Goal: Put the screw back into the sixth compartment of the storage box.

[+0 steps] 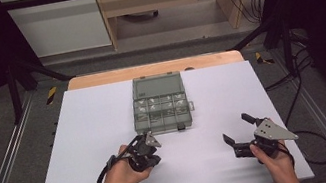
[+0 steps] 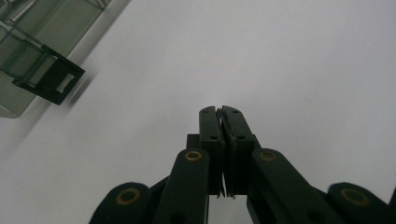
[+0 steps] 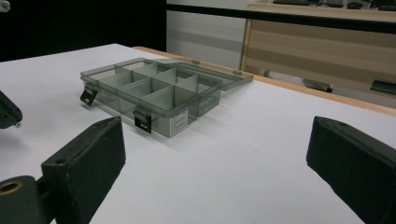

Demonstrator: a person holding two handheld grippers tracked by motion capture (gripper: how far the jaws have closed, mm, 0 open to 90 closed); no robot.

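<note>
At frame centre we see the compartment box (image 1: 160,103) lid-open, contents unclear; left gripper (image 1: 150,150) pinched closed on nothing, right gripper (image 1: 237,129) wide.

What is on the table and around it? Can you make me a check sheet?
Surface: white board on a wooden table, bare apart from the box.
Job's things: clear compartment box, lid open and lying back flat, black latches on its front edge.
Clutter: nothing seen.
Grippers: left gripper near the box's front edge, jaws shut on nothing; right gripper farther right, jaws wide open, nothing between them.
Cables: one black cable trails from the right gripper off the board; more hang at the back right.
Surroundings: black frame rails, grey floor, wooden furniture behind.
</note>
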